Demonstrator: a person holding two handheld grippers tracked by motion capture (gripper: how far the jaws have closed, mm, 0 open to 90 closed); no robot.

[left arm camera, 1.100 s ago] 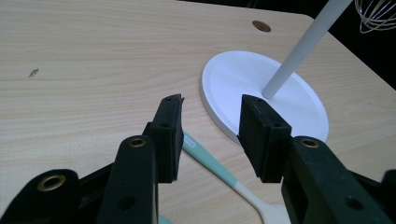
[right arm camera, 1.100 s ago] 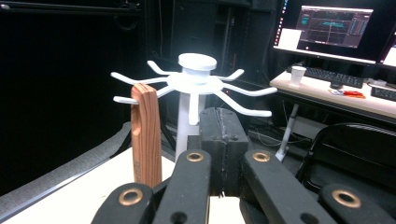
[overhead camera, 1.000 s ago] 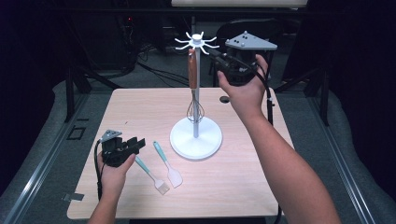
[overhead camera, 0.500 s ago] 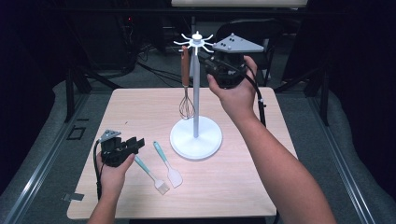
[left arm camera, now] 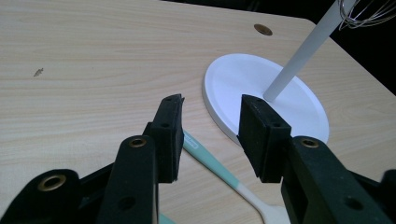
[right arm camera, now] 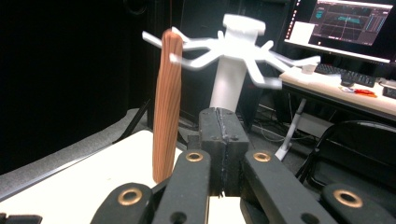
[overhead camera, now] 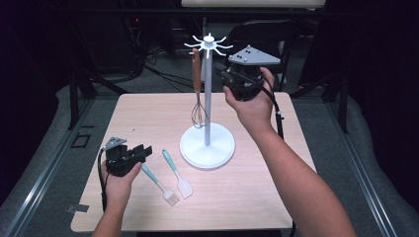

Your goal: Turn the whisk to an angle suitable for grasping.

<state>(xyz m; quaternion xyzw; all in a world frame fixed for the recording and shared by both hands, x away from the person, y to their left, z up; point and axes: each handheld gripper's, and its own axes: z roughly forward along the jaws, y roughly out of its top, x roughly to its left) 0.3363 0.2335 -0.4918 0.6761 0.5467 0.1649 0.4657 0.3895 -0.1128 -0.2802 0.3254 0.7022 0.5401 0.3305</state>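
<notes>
High view: a white utensil stand [overhead camera: 207, 143] sits on the light wood surface [overhead camera: 148, 113], with a round base, a vertical pole and a ring of radial hooks at the top. A whisk [overhead camera: 197, 94] with a brown wooden handle hangs from one hook on the left side of the pole, its wire head near the pole above the base.

The right gripper [overhead camera: 232, 79] is held raised, just right of the pole and near hook height, with the grey three-cornered plate on top. In the right gripper view, the jaws of the right gripper [right arm camera: 220, 140] are pressed together with nothing between them. The wooden handle [right arm camera: 167, 102] stands upright to the left of the closed jaws, apart from them; the hook ring [right arm camera: 233, 46] is blurred behind.

The left gripper [overhead camera: 142, 154] rests low at the near left of the surface. In the left gripper view, its jaws stand apart and empty. Two teal-handled utensils lie between the left gripper and the base: a brush [overhead camera: 160, 182] and a spatula [overhead camera: 178, 173]. One teal handle [left arm camera: 212, 163] passes under the left gripper [left arm camera: 210, 133], beside the base.
</notes>
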